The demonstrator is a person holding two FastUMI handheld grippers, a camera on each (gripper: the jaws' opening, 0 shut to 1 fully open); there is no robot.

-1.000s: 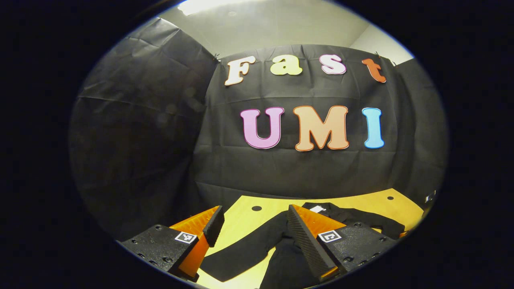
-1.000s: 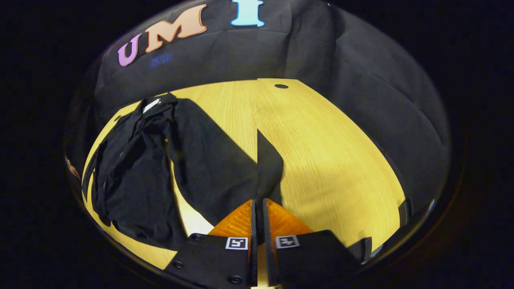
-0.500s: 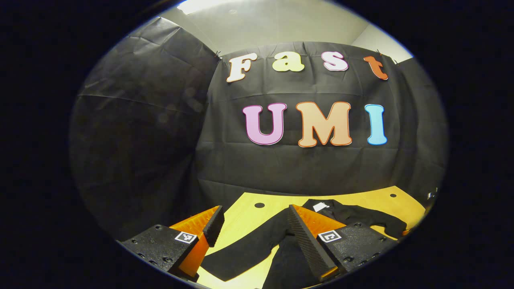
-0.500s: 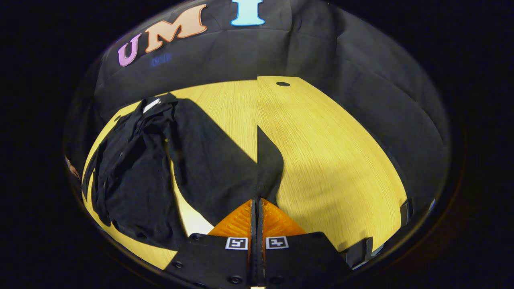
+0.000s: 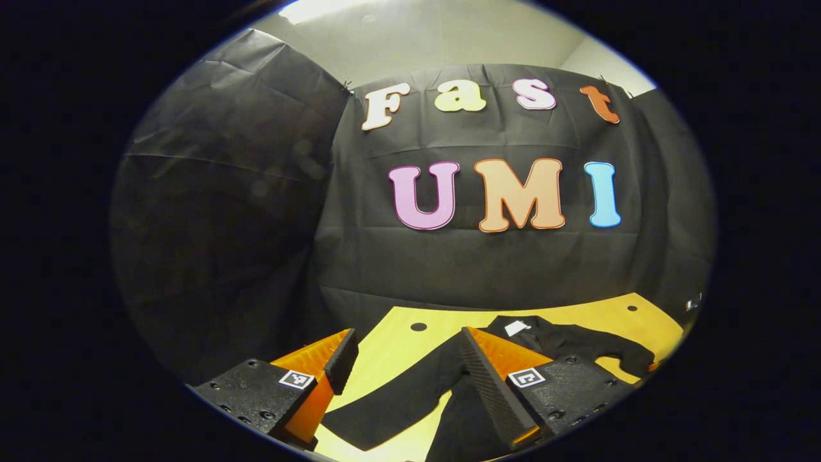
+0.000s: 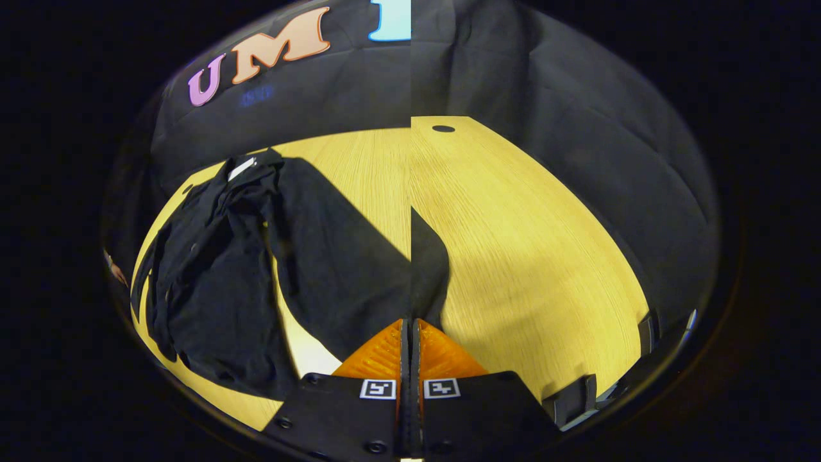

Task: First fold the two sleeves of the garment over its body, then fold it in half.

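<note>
A black long-sleeved garment lies crumpled on the yellow wooden table, its white neck label at the far end. One sleeve stretches across the table to my right gripper, which is shut on the sleeve's end. In the left gripper view the garment lies ahead to the right, with its other sleeve below my fingers. My left gripper hovers open above that sleeve with nothing between its fingers.
The table has small round holes near its far edge. Black cloth walls close the booth behind and on both sides. Bare tabletop spreads to the right of the held sleeve. Dark brackets sit at the table's near right edge.
My right gripper's fingers closed the small gap between them onto the sleeve end. The left gripper shifted slightly, bringing a little more of the table and garment into its view.
</note>
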